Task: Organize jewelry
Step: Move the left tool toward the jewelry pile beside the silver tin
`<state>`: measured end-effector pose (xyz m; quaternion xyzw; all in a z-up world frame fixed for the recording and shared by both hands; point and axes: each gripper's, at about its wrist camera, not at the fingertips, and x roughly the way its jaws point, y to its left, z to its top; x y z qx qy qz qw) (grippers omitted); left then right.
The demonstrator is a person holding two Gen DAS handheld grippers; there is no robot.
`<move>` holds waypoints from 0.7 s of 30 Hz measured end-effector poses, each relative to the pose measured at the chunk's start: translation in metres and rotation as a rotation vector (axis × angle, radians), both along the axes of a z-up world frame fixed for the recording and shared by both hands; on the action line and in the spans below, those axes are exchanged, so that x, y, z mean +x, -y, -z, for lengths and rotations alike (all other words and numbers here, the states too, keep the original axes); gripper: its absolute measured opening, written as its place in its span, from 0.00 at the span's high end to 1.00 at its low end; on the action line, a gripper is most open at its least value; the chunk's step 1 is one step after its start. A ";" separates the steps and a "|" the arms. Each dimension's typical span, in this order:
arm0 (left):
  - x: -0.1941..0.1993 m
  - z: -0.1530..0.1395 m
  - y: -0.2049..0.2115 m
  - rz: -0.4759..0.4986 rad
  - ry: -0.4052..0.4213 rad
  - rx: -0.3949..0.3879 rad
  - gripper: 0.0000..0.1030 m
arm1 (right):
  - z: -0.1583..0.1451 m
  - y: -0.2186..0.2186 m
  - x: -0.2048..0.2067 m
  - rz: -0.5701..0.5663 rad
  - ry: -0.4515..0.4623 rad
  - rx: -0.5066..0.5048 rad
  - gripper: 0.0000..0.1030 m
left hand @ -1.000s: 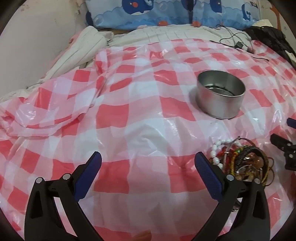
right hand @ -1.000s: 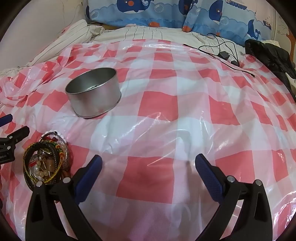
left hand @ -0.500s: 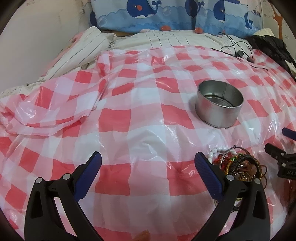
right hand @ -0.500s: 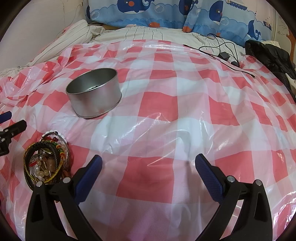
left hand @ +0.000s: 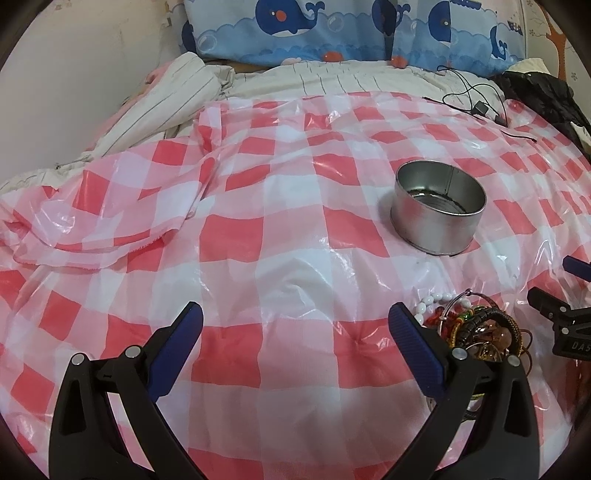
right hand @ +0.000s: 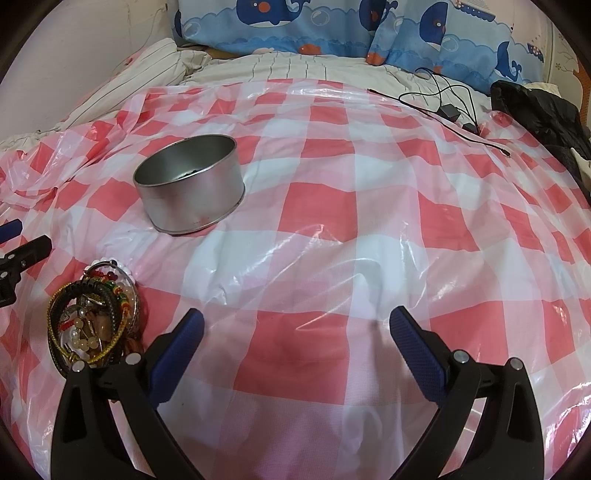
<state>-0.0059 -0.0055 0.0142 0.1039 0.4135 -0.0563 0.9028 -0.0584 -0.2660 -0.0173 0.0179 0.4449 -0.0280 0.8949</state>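
A bed fills both views, with whale-print pillows (left hand: 332, 33) across the top of the frame and a glossy red-and-white checked plastic sheet (left hand: 258, 240) spread over the mattress. The sheet is wrinkled and bunched at the left of the left wrist view.

A round, shallow metal tin (left hand: 439, 208) stands upright on the sheet, right of centre in the left wrist view and upper left of centre in the right wrist view (right hand: 188, 188). It looks empty, though a dark smear shows at the bottom.

Both tools hang above the sheet holding nothing. Your left gripper (left hand: 295, 328) has its blue-padded fingers spread wide apart; your right gripper (right hand: 295, 332) is spread the same way.

The jewelry pile (left hand: 476, 328) lies at the lower right of the left wrist view, just beside the right finger, and at the lower left of the right wrist view (right hand: 92, 317). It is a tangled heap: white beads, a thin silver hoop, dark braided cords, a gold chain, and red, green and amber beads.

Nothing seems sorted yet, so the step is probably a first pick. Aim for one outer loop, such as the white beads, rather than the centre of the knot. Lift slowly, since strands may drag their neighbours and the slick sheet may pucker.
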 end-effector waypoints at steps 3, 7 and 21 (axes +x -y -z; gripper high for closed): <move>0.000 0.000 -0.001 0.005 0.004 -0.003 0.06 | 0.000 0.000 0.000 0.000 0.002 0.000 0.06; -0.001 0.000 0.000 0.012 0.011 0.004 0.06 | 0.000 0.000 0.000 0.000 0.002 -0.001 0.06; -0.003 -0.002 0.001 0.013 0.022 0.006 0.06 | -0.001 -0.003 -0.001 -0.002 0.004 -0.003 0.06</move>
